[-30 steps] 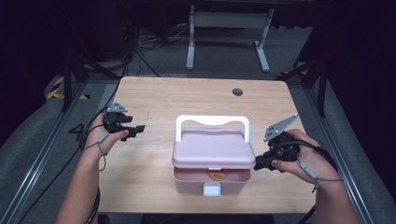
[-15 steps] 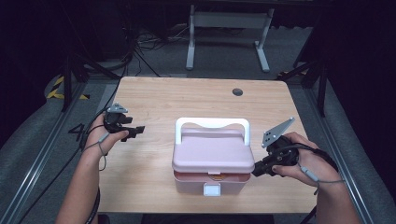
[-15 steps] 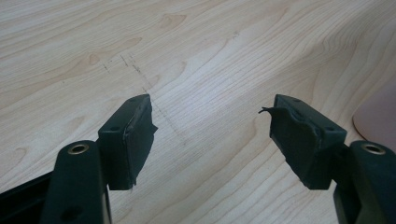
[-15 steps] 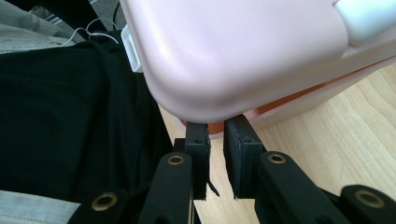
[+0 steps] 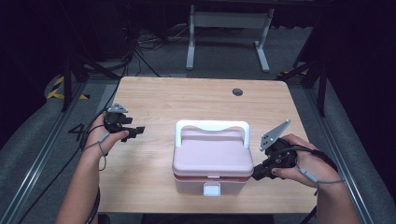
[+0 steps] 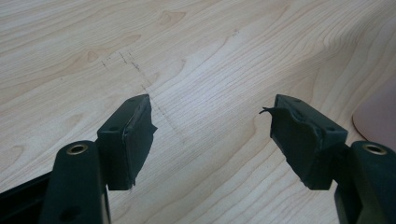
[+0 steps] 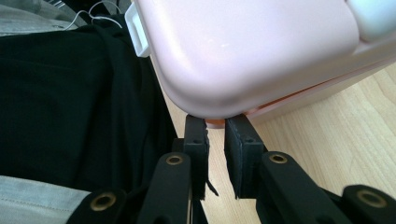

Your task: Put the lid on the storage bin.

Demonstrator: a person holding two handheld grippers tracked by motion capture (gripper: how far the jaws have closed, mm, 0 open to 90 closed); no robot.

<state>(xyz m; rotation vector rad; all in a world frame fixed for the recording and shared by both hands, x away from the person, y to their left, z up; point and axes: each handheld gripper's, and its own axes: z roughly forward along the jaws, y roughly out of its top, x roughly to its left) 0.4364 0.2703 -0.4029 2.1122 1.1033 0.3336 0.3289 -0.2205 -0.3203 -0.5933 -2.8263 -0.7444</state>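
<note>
One pink box (image 5: 212,156) sits between two grippers on one table (image 5: 187,100).

Light wooden table (image 5: 154,98) carries 1 pink box (image 5: 212,156) with a white handle, near its front edge

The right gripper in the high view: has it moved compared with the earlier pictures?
No. The right gripper sits at the same near right corner of the pink box, and the box keeps its place on the table.
</note>
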